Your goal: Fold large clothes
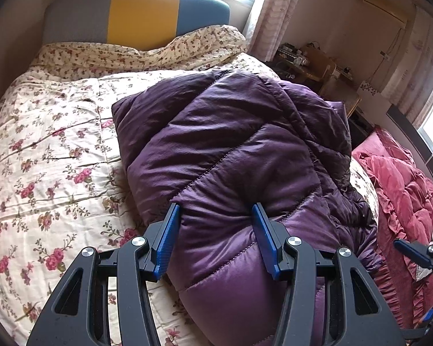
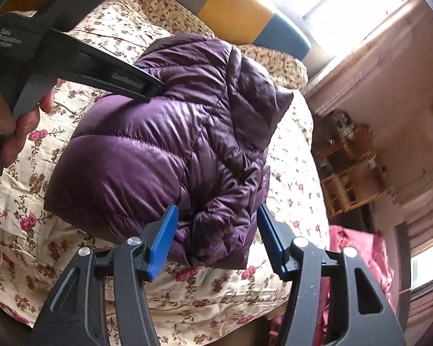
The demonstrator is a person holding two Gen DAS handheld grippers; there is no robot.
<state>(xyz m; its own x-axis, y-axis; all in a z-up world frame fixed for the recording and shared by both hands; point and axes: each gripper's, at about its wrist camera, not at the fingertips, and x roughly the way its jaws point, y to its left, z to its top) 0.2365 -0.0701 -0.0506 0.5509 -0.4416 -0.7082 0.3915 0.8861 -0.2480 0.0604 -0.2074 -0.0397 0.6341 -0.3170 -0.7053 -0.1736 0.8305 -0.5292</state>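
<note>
Fingertips (image 1: 173, 216) of the left gripper (image 1: 216, 213) pinch the purple jacket (image 1: 231, 144); the right gripper (image 2: 216, 216) hovers above it, tilted down, jaws parted.

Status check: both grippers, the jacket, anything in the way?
Left gripper: jaws straddle the purple quilted puffer jacket, grip unclear. Right gripper: jaws open, off it. Jacket bundled on floral bedspread. Nothing in the way.

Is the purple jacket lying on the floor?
No, the purple jacket lies folded on the flowery bedspread of the bed.
</note>
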